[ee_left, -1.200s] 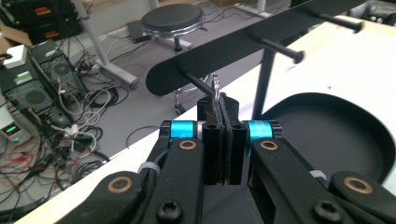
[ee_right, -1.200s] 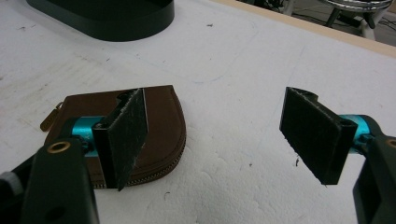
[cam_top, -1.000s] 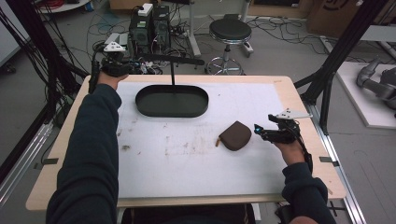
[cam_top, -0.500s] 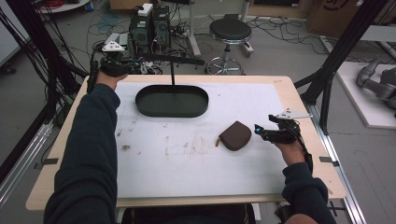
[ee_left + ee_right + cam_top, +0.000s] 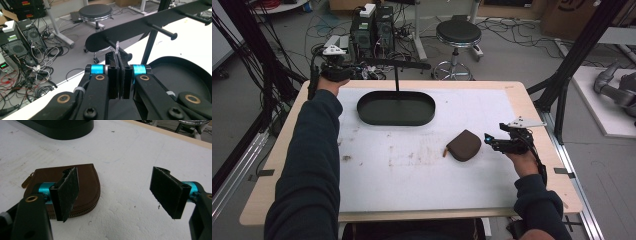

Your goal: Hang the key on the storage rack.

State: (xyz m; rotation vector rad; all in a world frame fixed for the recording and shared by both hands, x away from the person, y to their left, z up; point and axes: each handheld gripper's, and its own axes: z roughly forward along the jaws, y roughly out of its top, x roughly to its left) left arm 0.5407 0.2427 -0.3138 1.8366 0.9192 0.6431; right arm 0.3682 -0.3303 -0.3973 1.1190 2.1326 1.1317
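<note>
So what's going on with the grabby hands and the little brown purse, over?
Left gripper shut on a thin metal ring by the black rack's peg. Right gripper open beside the brown pouch, not touching. Nothing between them.

No word, brand, number or sign can be read in any of the views. The equipment boxes (image 5: 15, 41) on the floor past the counter in the left gripper view carry small red, yellow and green label strips, and one has a lit green display, but all are too small and blurred to make out. A cardboard box (image 5: 569, 12) in the high view bears a dark mark that is likewise unreadable
</note>
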